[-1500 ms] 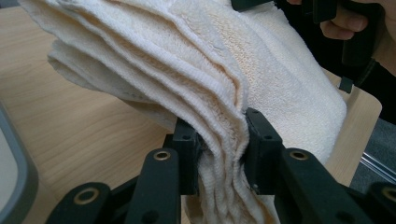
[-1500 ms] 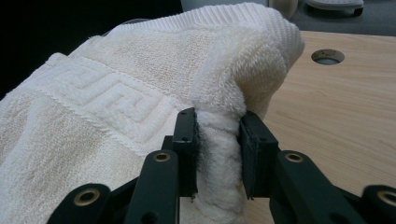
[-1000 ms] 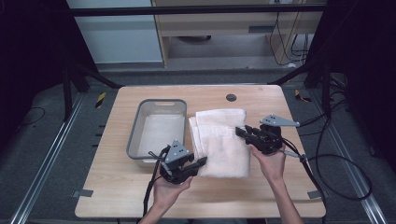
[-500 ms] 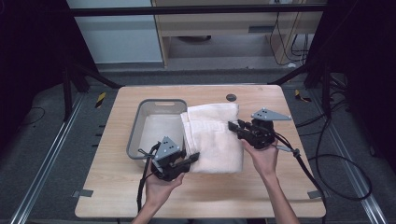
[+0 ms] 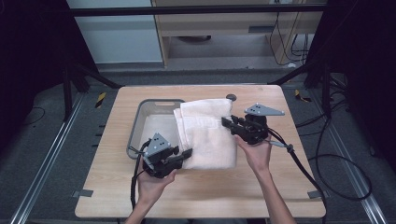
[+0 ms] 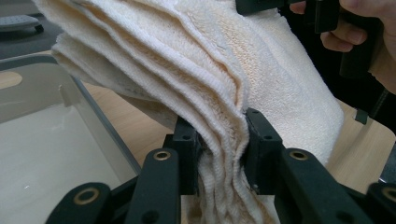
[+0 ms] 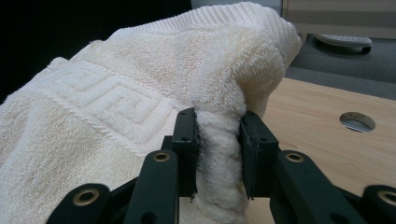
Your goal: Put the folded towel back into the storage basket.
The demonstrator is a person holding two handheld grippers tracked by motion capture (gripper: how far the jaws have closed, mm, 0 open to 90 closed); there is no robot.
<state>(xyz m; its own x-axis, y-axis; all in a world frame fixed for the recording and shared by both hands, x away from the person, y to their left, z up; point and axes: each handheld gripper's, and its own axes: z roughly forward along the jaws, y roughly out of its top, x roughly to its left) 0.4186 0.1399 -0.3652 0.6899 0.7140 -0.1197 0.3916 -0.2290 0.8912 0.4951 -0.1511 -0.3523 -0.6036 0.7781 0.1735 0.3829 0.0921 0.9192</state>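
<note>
A folded cream towel [image 5: 205, 133] hangs between my two grippers above the wooden table [image 5: 280, 186], its far left part over the tray. My left gripper [image 5: 186, 154] is shut on the towel's near left edge; in the left gripper view the towel's [image 6: 196, 79] layers are pinched between the jaws [image 6: 223, 154]. My right gripper [image 5: 227, 122] is shut on the towel's right edge, and in the right gripper view the thick fold [image 7: 140, 112] is squeezed between the jaws [image 7: 218, 154].
A shallow grey tray [image 5: 140, 123] lies on the table's left half, partly under the towel. A round hole [image 5: 230, 97] is cut in the tabletop near the far edge. Cables [image 5: 303, 163] trail off the right side.
Both grippers have carried the towel leftward and a little upward, so that its left part now overlaps the tray. Both grips are unchanged.
</note>
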